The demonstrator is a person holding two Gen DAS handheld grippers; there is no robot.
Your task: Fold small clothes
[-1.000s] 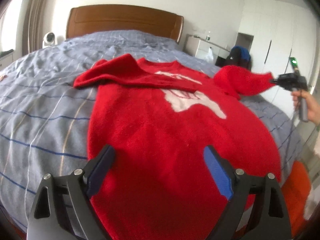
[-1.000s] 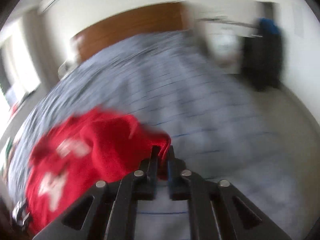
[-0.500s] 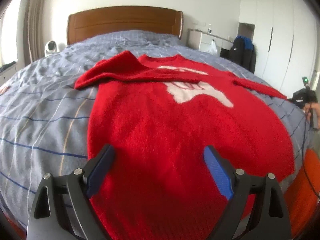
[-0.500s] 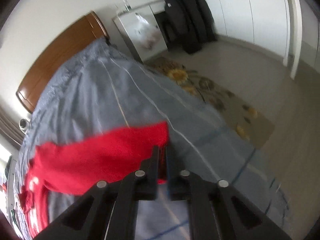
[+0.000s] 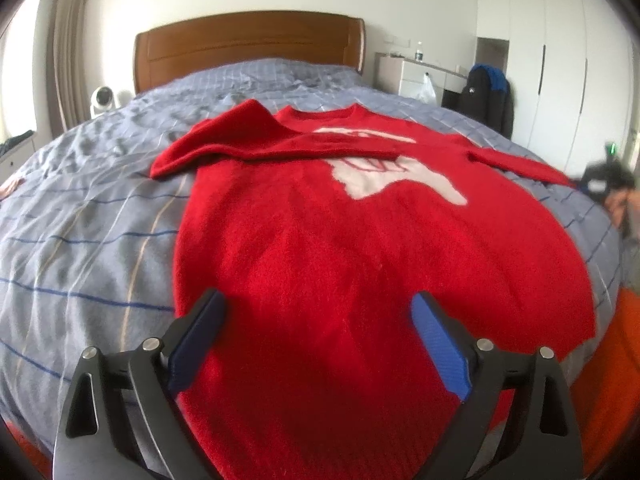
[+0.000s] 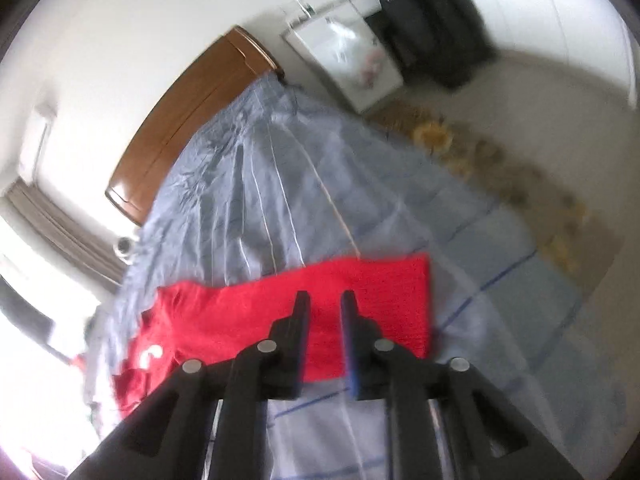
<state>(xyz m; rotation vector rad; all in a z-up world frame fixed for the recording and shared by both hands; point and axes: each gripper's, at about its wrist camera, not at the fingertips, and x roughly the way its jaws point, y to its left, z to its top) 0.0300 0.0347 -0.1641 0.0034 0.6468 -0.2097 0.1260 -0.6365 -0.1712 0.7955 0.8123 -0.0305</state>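
A red sweater (image 5: 360,248) with a white motif lies flat on the grey striped bed (image 5: 80,216). Its left sleeve is folded across the chest; its right sleeve (image 5: 516,162) lies stretched out to the right. My left gripper (image 5: 316,316) is wide open and empty above the sweater's hem. In the right wrist view the right sleeve (image 6: 360,300) lies flat on the bed. My right gripper (image 6: 324,308) is above the sleeve near its cuff, jaws slightly apart, holding nothing. The right gripper also shows at the bed's right edge in the left wrist view (image 5: 600,180).
A wooden headboard (image 5: 248,52) stands at the far end. A white fan (image 5: 102,100) is at the left. A white dresser (image 5: 412,74), a dark jacket (image 5: 490,96) and wardrobes stand at the right. A patterned rug (image 6: 480,152) lies on the floor beside the bed.
My right gripper pulled the right sleeve out to the side, laid it flat on the bed and let go, its jaws now slightly apart. My left gripper stayed open in place.
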